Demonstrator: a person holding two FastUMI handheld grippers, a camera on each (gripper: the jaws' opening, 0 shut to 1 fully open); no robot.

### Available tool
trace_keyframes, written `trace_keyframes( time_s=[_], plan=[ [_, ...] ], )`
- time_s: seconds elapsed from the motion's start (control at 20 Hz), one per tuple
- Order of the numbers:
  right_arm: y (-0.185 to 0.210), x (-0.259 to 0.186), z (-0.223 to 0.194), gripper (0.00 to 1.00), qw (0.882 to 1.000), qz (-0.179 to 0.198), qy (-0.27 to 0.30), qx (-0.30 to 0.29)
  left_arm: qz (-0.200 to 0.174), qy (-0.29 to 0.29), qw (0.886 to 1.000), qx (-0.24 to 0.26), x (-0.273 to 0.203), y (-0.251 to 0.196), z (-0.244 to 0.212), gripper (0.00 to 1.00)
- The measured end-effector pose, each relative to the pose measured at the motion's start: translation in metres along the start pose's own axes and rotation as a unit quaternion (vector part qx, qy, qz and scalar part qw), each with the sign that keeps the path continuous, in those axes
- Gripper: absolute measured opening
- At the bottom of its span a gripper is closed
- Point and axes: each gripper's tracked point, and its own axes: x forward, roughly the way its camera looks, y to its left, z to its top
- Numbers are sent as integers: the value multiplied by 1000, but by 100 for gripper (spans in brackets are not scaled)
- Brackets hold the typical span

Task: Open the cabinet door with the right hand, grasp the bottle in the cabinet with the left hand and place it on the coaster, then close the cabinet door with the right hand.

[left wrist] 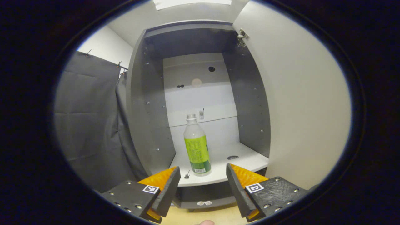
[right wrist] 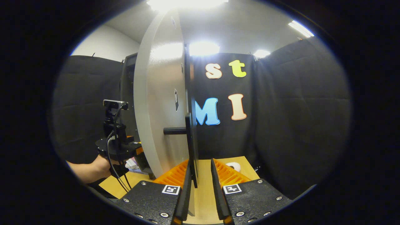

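Door [right wrist: 159,103]: swung wide open and seen nearly edge-on in the right gripper view; in the left gripper view its pale inner face [left wrist: 300,103] fills the right side, hinge at the top.
Right hand-held gripper [right wrist: 201,175]: fingers set at a narrow gap, with the lower end of the door's dark handle bar [right wrist: 189,147] between them. Whether both fingers press on the bar I cannot tell. Held here, it seems, to keep the door out of the other arm's way.
Left hand-held gripper [left wrist: 203,181]: fingers spread wide, nothing between them, pointed straight into the cabinet [left wrist: 147,103] with the gap centred just right of the bottle. The wide gap suits a reach round the bottle's body.
Bottle [left wrist: 197,147]: upright on the cabinet's pale shelf [left wrist: 247,161], near the front edge and left of middle, cap on, green label facing out. Untouched, and apart from both fingers.
Coaster [right wrist: 233,166]: probably the small white round thing on the desk [right wrist: 203,187], beyond the right fingers; partly hidden, so not certain.
Other arm: in the right gripper view a person's forearm [right wrist: 90,170] carries the left hand-held gripper in front of the cabinet opening.
Step in hand: door open; the bottle grasp is next.
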Motion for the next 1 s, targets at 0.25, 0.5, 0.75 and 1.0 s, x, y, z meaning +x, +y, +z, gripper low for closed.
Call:
trace_keyframes(
  time_s=[0.25, 0.5, 0.75, 1.0],
  plan=[
    [-4, -20, 12, 49, 999, -36, -26, -32, -7, -12, 1000, -16, 55, 5, -1, 90],
    [-50, -35, -7, 65, 987, -150, -43, -36, -10, -9, 1000, -26, 106, 9, -14, 84],
    [-79, -41, -31, 65, 969, -246, -26, 14, -4, -26, 999, -30, 146, 18, -10, 84],
    [-86, -42, -55, 65, 960, -281, 10, 19, -16, -21, 999, -47, 153, 16, -18, 74]
  ],
)
